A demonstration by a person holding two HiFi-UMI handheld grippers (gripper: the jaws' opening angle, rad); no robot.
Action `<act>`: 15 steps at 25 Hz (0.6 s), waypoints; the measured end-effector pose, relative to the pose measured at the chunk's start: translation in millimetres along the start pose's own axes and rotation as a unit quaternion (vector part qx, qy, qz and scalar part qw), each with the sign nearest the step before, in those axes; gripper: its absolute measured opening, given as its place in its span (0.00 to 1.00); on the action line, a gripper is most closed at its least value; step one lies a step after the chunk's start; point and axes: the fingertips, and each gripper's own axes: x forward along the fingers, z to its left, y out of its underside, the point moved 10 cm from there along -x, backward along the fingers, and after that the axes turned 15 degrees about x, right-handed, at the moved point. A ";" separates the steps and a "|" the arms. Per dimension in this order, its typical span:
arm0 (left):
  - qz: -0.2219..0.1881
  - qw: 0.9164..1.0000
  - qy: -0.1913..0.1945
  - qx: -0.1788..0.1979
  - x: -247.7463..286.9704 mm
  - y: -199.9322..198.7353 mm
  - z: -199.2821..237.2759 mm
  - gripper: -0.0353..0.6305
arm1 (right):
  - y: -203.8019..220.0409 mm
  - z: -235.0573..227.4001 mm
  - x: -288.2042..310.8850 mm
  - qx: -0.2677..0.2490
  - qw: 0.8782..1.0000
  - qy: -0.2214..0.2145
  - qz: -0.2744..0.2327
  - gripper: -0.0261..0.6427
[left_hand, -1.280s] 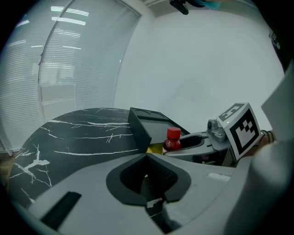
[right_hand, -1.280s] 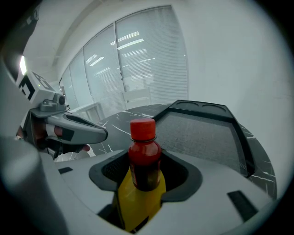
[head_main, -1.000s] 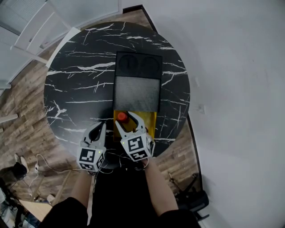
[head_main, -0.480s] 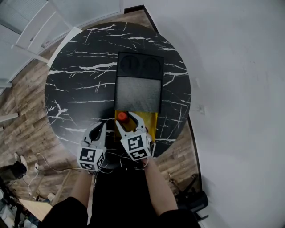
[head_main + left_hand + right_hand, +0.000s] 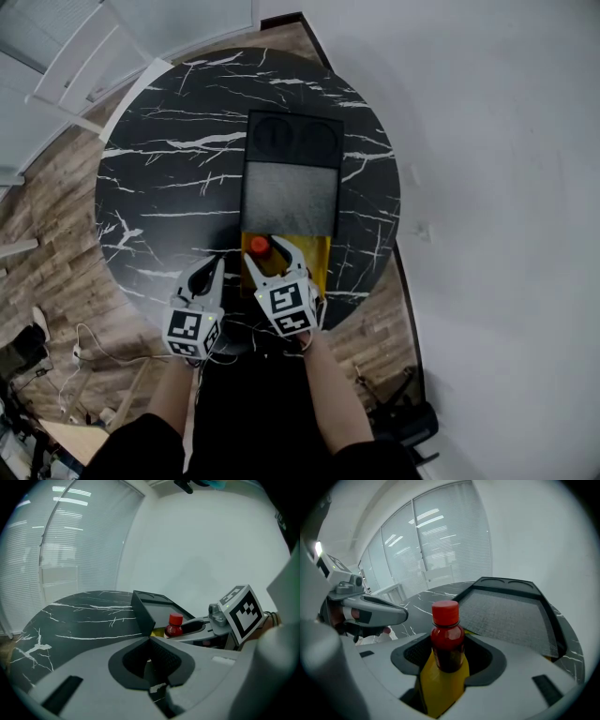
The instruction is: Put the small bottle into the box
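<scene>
Two wide-set jaws of the right gripper (image 5: 270, 255) clasp the small bottle (image 5: 446, 634) by its dark red body. It stands upright with its red cap on top, over the yellow inside of the box (image 5: 319, 253) at the near side of the black marble table (image 5: 159, 187). The left gripper (image 5: 208, 269) sits just left of the box with its jaws together and nothing between them. From the head view only the bottle's cap shows between the jaws. In the right gripper view the jaws cover the bottle's lower part, so whether its base rests on the box floor cannot be told. The gripper also hides much of the yellow compartment. Beyond it the grey-lined lid (image 5: 289, 197) lies open.
</scene>
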 end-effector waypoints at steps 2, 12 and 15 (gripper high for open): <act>0.000 1.000 0.000 0.000 -0.7 -0.1 -0.7 0.05 | 0.3 -0.8 -0.1 0.008 1.000 0.001 0.002 0.35; 0.002 1.000 0.000 -0.004 -8.0 3.9 -10.0 0.05 | 2.2 -0.7 -4.2 0.013 1.000 0.011 0.021 0.36; 0.001 1.000 -0.003 -0.005 -9.8 4.4 -11.9 0.05 | 3.1 -2.6 -4.9 0.015 0.999 0.015 0.030 0.36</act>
